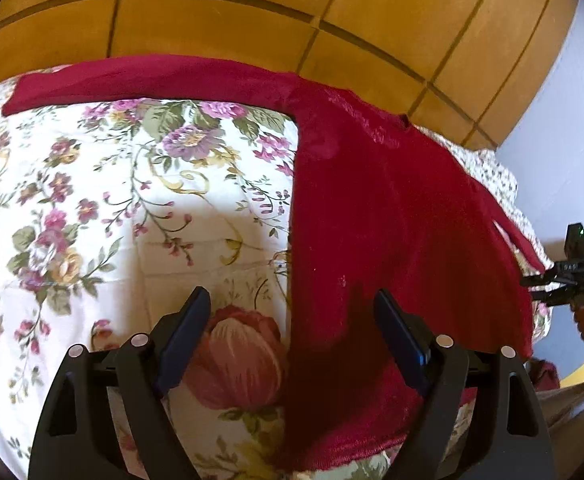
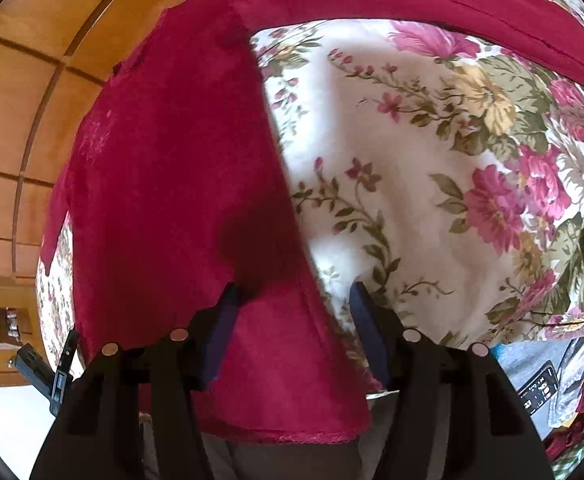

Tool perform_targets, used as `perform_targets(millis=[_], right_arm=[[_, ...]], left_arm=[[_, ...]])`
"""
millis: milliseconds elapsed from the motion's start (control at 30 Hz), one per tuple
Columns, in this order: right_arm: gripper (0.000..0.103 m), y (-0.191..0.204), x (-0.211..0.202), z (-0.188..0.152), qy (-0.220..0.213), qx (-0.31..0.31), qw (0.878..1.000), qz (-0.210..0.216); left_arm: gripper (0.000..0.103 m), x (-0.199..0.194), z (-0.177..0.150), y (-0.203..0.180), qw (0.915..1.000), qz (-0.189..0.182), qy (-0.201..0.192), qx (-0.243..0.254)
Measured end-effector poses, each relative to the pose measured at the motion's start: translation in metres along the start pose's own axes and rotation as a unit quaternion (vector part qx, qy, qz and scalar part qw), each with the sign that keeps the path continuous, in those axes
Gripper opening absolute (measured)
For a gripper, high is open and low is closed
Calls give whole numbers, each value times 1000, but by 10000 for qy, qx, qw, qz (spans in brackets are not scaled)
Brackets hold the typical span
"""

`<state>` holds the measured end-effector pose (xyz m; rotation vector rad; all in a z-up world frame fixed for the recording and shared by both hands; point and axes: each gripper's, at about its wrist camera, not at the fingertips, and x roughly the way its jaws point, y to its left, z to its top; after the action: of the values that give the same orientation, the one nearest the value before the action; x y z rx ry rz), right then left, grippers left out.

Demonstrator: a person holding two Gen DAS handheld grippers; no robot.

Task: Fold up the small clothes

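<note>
Red garment (image 1: 392, 208) flat on floral bedspread (image 1: 132, 200); left gripper (image 1: 292, 304), right gripper (image 2: 292, 292) both open, empty, poised at hem; next: pinch hem.

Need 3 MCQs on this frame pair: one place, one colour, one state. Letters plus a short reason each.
1. Where does the red garment lie?
A. on the floral bedspread
B. on a chair
C. on the floor

2. What colour are the gripper pads?
A. white
B. dark blue
C. green

3. How is the left gripper?
A. shut on the garment
B. open, nothing pinched
C. shut, empty

Key: A, the cloth is spread over the flower print; B, blue pads on black fingers; B, pads stand apart above the garment's edge.
</note>
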<state>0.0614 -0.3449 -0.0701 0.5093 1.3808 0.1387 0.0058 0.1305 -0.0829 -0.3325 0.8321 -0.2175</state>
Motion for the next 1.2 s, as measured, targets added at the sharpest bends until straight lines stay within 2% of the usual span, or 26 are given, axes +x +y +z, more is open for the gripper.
perform_targets(millis=[133, 200, 267, 300, 333, 367, 433, 600, 700, 833, 900, 933, 1000, 1067, 1100, 1133, 1167, 1200], right_arm=[[55, 9, 7, -1, 51, -141, 9998, -125], [43, 12, 9, -3, 44, -198, 9995, -242], [20, 16, 10, -3, 50, -318, 9991, -278], [16, 17, 9, -4, 48, -353, 9991, -208], [11, 17, 8, -5, 47, -372, 9992, -156], [10, 20, 6, -5, 20, -413, 9990, -148], [9, 26, -2, -8, -73, -518, 9985, -179], [9, 26, -18, -18, -217, -609, 9977, -205], [9, 21, -13, -17, -132, -592, 9974, -393], [9, 21, 6, -12, 82, -649, 9952, -725], [10, 22, 10, -11, 127, -691, 9943, -800], [12, 23, 12, -9, 137, -695, 9941, -815], [24, 22, 14, -6, 118, -604, 9945, -845], [38, 13, 7, -6, 21, -453, 9955, -836], [38, 12, 4, -5, -40, -413, 9958, -818], [40, 11, 0, -3, -143, -381, 9958, -820], [49, 11, -5, 0, -303, -362, 9953, -845], [56, 11, -14, -1, -526, -341, 9941, -882]], left_arm=[[83, 6, -1, -2, 9997, 93, 100, 192], [79, 9, -3, -7, 9994, 132, 127, 307], [63, 12, -3, -12, 9987, 224, 145, 431], [56, 13, -4, -15, 9980, 276, 160, 537], [35, 13, -5, -19, 9974, 235, 199, 656], [13, 13, -6, -22, 9970, 29, 311, 705], [9, 11, -5, -26, 9967, -81, 420, 691], [7, -9, -2, -30, 9957, -372, 533, 659], [7, -10, -6, -27, 9952, -289, 570, 742], [7, 3, -13, -18, 9958, -303, 678, 527], [7, 4, -14, -21, 9955, -270, 621, 669], [7, 2, -15, -22, 9952, -288, 614, 707], [8, 0, -15, -21, 9954, -345, 597, 660], [21, -2, -15, -15, 9957, -510, 646, 436], [25, -4, -15, -13, 9955, -601, 655, 323], [34, -5, -14, -10, 9952, -712, 649, 172], [45, -7, -13, -8, 9952, -767, 611, 72], [50, -9, -12, -8, 9955, -765, 557, 27]])
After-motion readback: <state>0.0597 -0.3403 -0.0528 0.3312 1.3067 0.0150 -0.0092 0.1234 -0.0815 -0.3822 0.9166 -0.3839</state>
